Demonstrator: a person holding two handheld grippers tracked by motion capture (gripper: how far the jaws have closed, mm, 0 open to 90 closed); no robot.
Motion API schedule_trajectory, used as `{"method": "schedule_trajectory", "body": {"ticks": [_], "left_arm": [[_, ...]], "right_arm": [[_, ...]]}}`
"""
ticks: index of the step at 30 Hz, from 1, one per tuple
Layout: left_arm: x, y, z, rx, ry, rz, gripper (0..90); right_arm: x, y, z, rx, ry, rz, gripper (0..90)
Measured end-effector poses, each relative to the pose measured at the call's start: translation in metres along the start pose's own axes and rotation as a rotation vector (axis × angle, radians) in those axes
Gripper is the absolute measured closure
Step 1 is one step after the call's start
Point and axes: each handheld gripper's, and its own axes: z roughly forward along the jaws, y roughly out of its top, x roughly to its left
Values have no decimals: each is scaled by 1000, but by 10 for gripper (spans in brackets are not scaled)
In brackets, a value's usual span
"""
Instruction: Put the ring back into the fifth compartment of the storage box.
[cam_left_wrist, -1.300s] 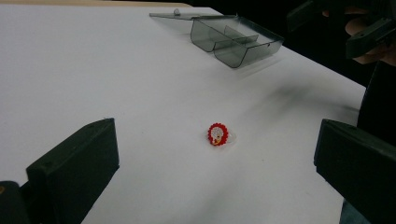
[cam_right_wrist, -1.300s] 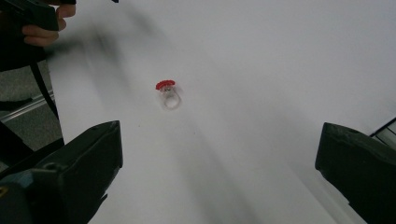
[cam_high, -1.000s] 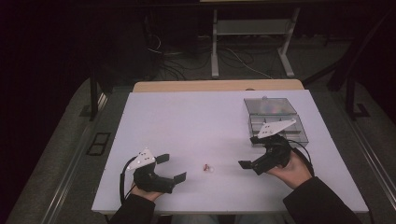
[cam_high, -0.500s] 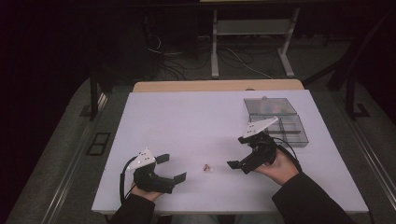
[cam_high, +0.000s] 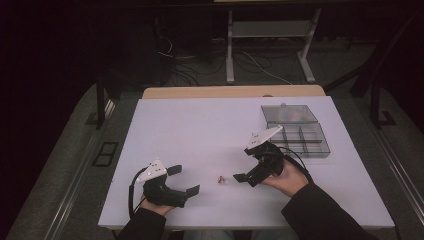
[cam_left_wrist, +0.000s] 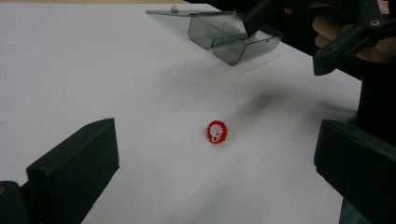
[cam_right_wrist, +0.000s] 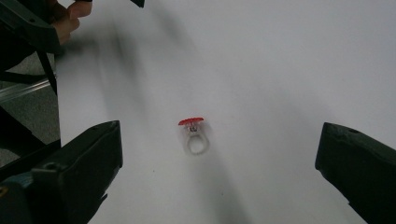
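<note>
Here, a small ring with a red-rimmed top (cam_high: 221, 179) is seen lying on the white surface (cam_high: 200, 130), between the two grippers and touched by neither. The left hand-held gripper (cam_high: 185, 180) is held wide open with nothing in it at the ring's 8 o'clock. The right hand-held gripper (cam_high: 248, 164) is likewise spread wide and empty, at 2 o'clock. An open clear compartment box (cam_high: 300, 135) is set beyond it.
</note>
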Motion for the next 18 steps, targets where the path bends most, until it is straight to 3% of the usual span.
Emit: {"method": "schedule_trajectory", "body": {"ticks": [18], "left_arm": [[0,0,0,3,-3,1,0]], "right_arm": [[-9,4,24,26,25,14,2]]}}
